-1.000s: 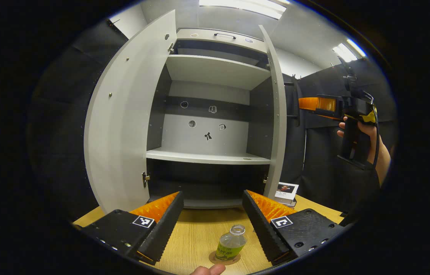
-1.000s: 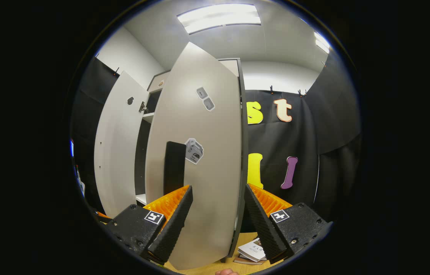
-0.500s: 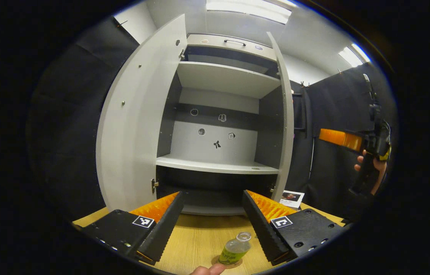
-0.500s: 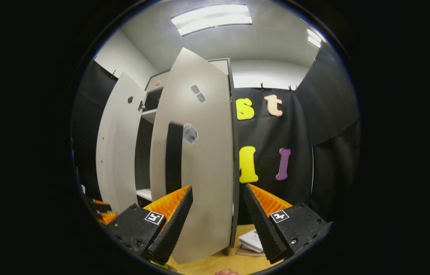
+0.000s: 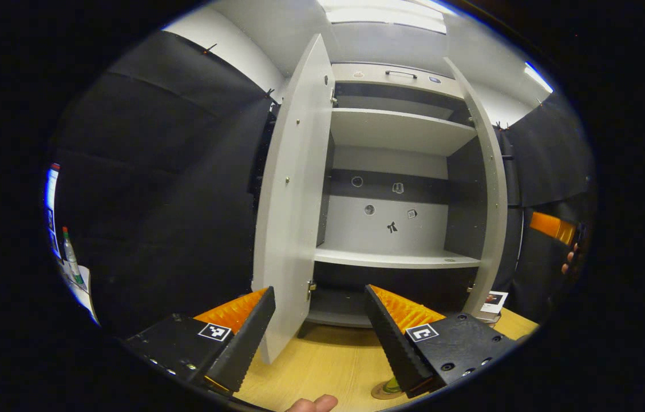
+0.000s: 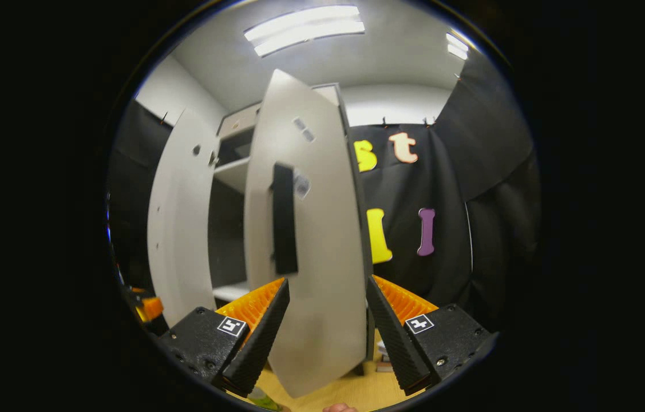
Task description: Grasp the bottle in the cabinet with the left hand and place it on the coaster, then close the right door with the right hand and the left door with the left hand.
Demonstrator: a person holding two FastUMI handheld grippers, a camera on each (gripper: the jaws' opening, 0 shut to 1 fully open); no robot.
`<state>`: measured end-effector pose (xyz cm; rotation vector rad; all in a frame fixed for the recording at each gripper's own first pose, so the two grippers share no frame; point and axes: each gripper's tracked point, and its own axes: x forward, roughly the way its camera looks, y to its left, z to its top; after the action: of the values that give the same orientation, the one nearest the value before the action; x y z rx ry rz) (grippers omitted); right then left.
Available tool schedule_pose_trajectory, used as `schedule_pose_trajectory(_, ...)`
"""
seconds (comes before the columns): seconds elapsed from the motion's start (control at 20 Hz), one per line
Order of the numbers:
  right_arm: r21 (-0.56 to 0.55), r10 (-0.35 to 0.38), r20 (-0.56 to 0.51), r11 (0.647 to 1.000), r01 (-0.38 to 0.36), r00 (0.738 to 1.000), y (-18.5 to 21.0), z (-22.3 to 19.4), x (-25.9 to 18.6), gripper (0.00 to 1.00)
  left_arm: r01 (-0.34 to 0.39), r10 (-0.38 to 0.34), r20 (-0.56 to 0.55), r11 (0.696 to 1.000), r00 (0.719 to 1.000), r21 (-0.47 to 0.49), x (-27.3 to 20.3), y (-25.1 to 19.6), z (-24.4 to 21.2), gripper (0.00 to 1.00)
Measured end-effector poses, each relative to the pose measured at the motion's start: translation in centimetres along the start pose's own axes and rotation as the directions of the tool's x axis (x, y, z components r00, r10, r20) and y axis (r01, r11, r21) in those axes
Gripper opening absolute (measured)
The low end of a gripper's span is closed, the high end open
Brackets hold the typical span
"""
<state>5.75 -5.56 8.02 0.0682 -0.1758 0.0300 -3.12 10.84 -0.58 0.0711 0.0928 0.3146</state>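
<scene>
The cabinet (image 5: 396, 171) stands on the wooden counter (image 5: 322, 366) with both doors swung open and its pale shelves bare. In the left gripper view the left door (image 5: 293, 212) is seen almost edge-on, its lower corner hanging just beside the left finger of the left tongs (image 5: 316, 337), while the right door (image 5: 491, 194) stands open at the far side of the cabinet. In the right gripper view the right door (image 6: 316, 246) shows its outer face, with a dark upright handle (image 6: 284, 220) and a few small stickers on it, and the left door (image 6: 179, 223) is behind it to the left. The right tongs (image 6: 325, 337) are released, their fingers spread wide and holding nothing, with the lower edge of the right door showing between them. The left tongs are likewise released and empty. The bottle (image 5: 392, 384) stands on the coaster (image 5: 382, 392) on the counter, mostly hidden behind the right finger of the left tongs, so only its base shows. A small stack of books (image 5: 492, 303) lies on the counter by the foot of the right door.
</scene>
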Motion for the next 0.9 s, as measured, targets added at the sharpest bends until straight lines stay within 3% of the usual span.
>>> schedule_pose_trajectory(0.2, -0.009, 0.017, 0.021, 1.000, -0.017, 1.000, 0.8, 1.6, 2.7, 0.83, -0.023, 0.023, -0.001, 1.000, 1.000, -0.007, -0.7, 0.4, 0.3, 0.95)
schedule_pose_trajectory(0.5, -0.038, 0.101, -0.048, 0.994, -0.102, 0.994, 3.3, -0.4, 3.6, 0.82, -0.105, 0.104, -0.031, 0.994, 0.994, -0.026, -0.2, 3.8, 0.0, 0.95)
schedule_pose_trajectory(0.75, -0.018, 0.206, -0.138, 0.977, -0.210, 0.969, 5.3, -3.4, 1.7, 0.83, -0.289, 0.289, -0.042, 0.957, 0.956, 0.010, 1.7, 11.7, 1.3, 0.95)
schedule_pose_trajectory(0.9, -0.002, 0.226, -0.195, 0.973, -0.231, 0.954, 5.0, -6.2, -0.9, 0.83, -0.372, 0.372, 0.015, 0.928, 0.928, 0.035, 3.8, 15.5, 4.2, 0.95)
